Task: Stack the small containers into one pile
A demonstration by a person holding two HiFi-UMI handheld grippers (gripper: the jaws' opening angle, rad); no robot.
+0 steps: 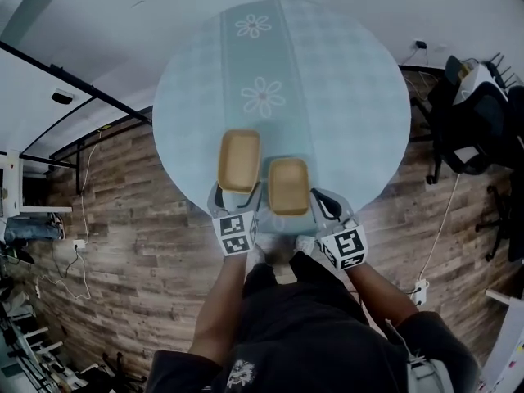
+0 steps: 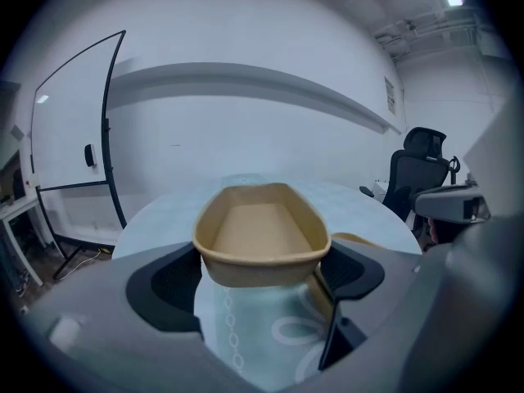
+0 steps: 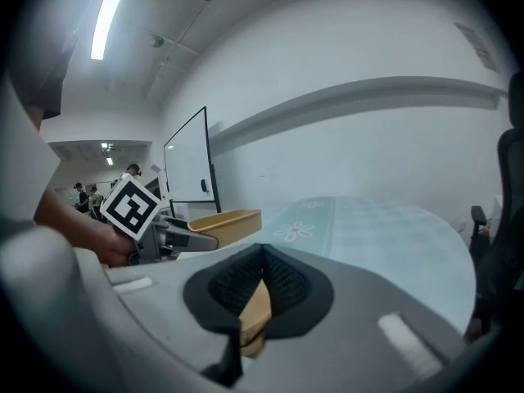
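Left gripper (image 2: 260, 283) jaws spread wide, clamping both sides of a tan container (image 2: 260, 234), held above the table (image 1: 352, 97). Right gripper (image 3: 260, 289) jaws pressed together, pinching the near rim of second container (image 3: 254, 313), which sits at 3 o'clock of the first, near the table's 6 o'clock edge.

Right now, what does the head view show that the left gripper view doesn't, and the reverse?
Head view only: the person's forearms, both marker cubes and the whole right container. Left gripper view only: the whiteboard and the left gripper's jaws clamped on the left container's sides. Both: the left container, the round table and an edge of the right container.
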